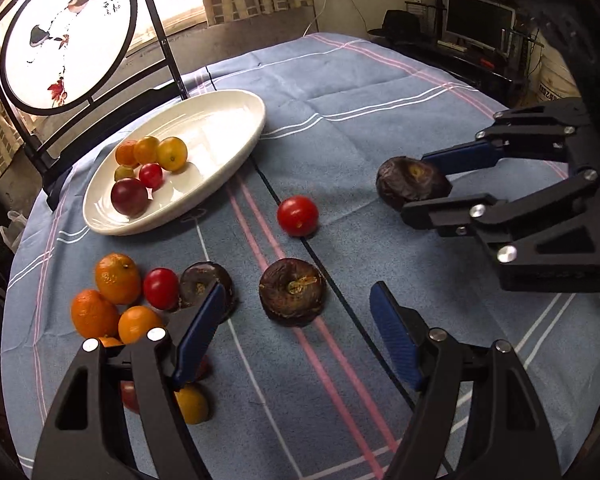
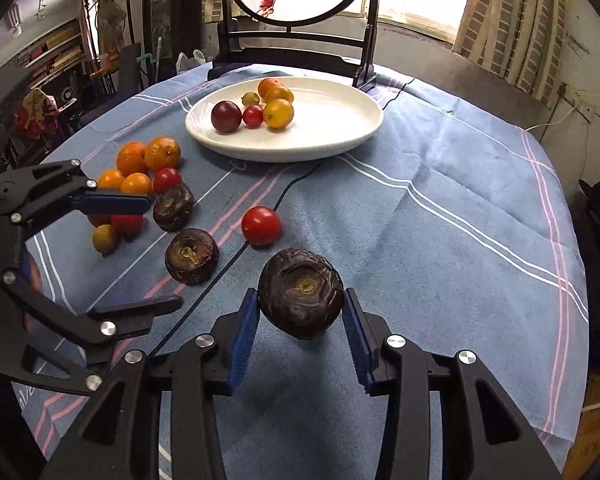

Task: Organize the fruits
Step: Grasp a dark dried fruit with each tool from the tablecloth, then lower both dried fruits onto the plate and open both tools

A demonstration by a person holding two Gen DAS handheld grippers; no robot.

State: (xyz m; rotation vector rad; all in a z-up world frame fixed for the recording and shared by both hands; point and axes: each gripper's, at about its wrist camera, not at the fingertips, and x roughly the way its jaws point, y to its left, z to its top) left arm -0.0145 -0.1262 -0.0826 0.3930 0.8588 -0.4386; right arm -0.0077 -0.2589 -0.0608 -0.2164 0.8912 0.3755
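Note:
My right gripper (image 2: 300, 312) is shut on a dark wrinkled fruit (image 2: 300, 292) and holds it above the cloth; it also shows in the left wrist view (image 1: 410, 184). My left gripper (image 1: 298, 316) is open and empty, low over the table, with a second dark fruit (image 1: 292, 296) between its fingers and a third (image 1: 202, 284) at its left finger. A red tomato (image 1: 298, 216) lies alone mid-table. Oranges (image 1: 118, 278) and a tomato (image 1: 160, 288) are piled at the left. A white oval plate (image 1: 220, 120) holds several small fruits (image 1: 152, 168).
A round table with a blue striped cloth (image 2: 440, 208) carries everything. A black-framed decorative round screen (image 1: 64, 36) stands behind the plate. A thin black cable (image 2: 292, 188) runs across the cloth. Shelves and a monitor (image 1: 478, 20) stand beyond the table.

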